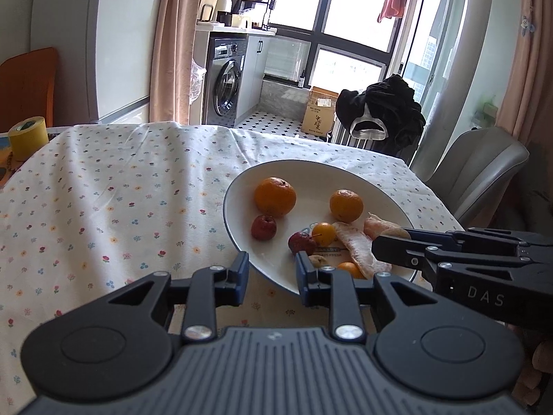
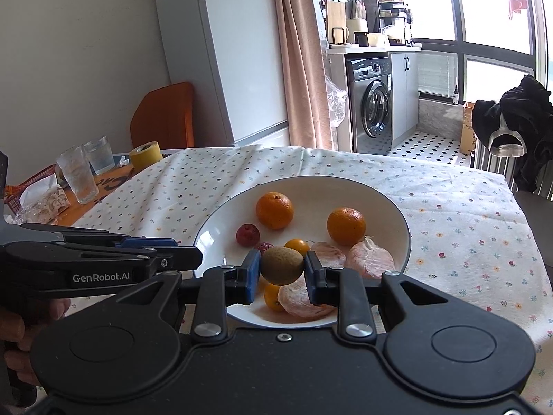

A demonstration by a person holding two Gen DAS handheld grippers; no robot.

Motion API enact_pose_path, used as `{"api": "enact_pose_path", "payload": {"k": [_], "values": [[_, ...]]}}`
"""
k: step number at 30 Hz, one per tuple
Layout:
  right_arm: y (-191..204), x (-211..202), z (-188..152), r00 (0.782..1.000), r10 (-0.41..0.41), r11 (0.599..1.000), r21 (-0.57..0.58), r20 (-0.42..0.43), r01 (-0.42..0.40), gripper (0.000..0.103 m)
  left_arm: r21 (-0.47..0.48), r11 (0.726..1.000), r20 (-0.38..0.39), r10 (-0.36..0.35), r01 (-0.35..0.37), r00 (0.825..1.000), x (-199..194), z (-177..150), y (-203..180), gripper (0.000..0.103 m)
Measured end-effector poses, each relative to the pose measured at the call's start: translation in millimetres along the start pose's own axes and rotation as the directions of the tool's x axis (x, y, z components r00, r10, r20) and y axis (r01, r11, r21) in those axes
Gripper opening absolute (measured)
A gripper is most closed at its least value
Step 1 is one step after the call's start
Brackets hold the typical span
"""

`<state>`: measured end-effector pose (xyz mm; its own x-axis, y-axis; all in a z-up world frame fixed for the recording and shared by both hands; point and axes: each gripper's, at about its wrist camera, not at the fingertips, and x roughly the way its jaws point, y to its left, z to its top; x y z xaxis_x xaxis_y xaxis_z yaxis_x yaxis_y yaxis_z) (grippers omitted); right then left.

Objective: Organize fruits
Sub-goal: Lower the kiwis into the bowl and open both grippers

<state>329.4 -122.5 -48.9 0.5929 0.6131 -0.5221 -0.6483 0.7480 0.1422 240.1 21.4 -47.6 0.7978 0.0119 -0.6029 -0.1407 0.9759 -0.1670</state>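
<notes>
Room: kitchen corner, washing machine [image 2: 373, 103] under bright windows, white fridge [image 2: 221, 52] at far left wall.
Counter [image 2: 466, 214]: covered in floral cloth; at far left edge, yellow tape roll [image 2: 146, 155] and two drinking glasses [image 2: 77, 176], well apart from the fruit.
Left claw [image 1: 271, 269]: empty, jaws parted about a small fruit's width, hovering low at near rim of plate [image 1: 238, 193]; left finger outside the rim, right finger over the plate.
Plate contents: two oranges [image 2: 274, 210] toward the back, red hawthorn-like fruits [image 2: 247, 235] at left, small yellow fruit [image 2: 296, 246] at centre, peeled pomelo segments [image 2: 369, 261] at right and front.
Right claw [image 2: 281, 269]: closed on brown-green round fruit [image 2: 281, 265], pinched at its widest part between blue pads, held above the near half of the plate over a small orange fruit and a pomelo segment.
Step, as judged: fruit in transit, either just lifted or about to be set down; cannot tell which.
Risk 1: round smooth fruit, narrow pad contact; slip or roll-out likely with any jolt or loosened squeeze, then a drop onto soft pomelo, or a bounce off the plate.
Risk 2: claws close together at the near rim; collision possible if both move inward.
Risk 3: left claw low at the rim; a downward nudge could tip the shallow plate and set round fruits rolling.
</notes>
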Motion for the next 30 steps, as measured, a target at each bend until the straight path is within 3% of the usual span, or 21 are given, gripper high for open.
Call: {"api": "enact_pose_path", "payload": {"k": [19, 23, 30], "values": [[28, 13, 18, 1.000, 0.012, 1.000, -0.028, 0.009, -0.012, 0.026, -0.075, 0.996, 0.003, 0.057, -0.057, 0.998, -29, -10, 42, 0.035], [29, 17, 18, 1.000, 0.012, 1.000, -0.010, 0.005, -0.012, 0.032, -0.086, 0.994, 0.002, 0.062, -0.062, 0.998, -33, -12, 48, 0.036], [25, 8, 13, 1.000, -0.003, 1.000, 0.017, 0.005, 0.003, 0.032, -0.100, 0.992, 0.011, 0.080, -0.079, 0.997, -41, -15, 51, 0.061]]}}
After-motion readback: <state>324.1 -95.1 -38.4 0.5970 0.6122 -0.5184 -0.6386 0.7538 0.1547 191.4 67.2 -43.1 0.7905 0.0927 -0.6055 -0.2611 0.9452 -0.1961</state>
